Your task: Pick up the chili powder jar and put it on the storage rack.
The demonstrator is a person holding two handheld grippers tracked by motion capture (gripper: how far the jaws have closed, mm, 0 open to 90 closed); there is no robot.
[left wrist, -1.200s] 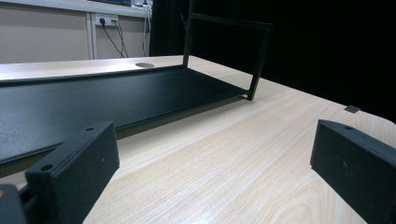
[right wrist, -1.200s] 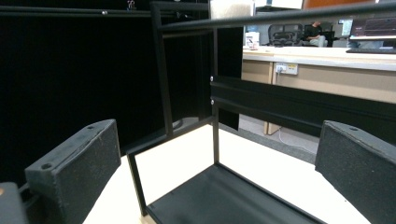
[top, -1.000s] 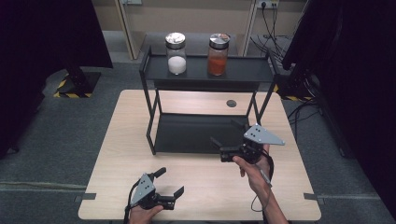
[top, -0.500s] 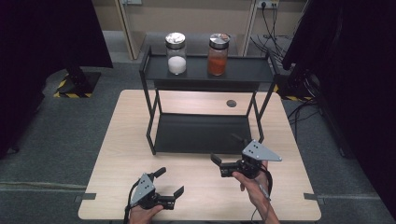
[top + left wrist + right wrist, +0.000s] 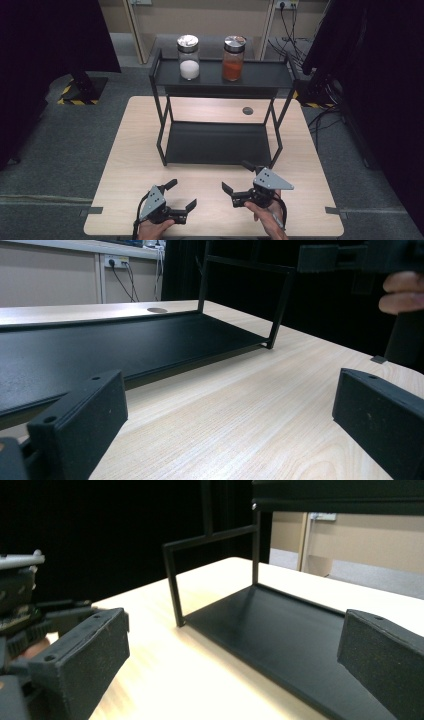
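A black two-tier rack (image 5: 220,142) stands on the light wooden table (image 5: 135,145). Its top shelf (image 5: 260,76) carries a glass jar of white powder (image 5: 189,57) and a glass jar of orange powder (image 5: 233,58), both with metal lids. My left gripper (image 5: 181,194) rests open near the table's front edge, with nothing between its jaws. My right gripper (image 5: 236,176) is open too, held just in front of the rack's right front leg and pointing left. The left gripper view looks across bare wood between my open left gripper (image 5: 230,390) at the rack's lower shelf (image 5: 100,347).
A round dark grommet (image 5: 247,110) sits in the table behind the rack. The right gripper view has the rack's lower shelf (image 5: 295,640) ahead and the other gripper (image 5: 20,600) at far left. Dark curtains and cables surround the table on a grey floor.
My right gripper has drawn back from the rack's right front leg toward the front edge and turned to point left. The left gripper has stayed put.
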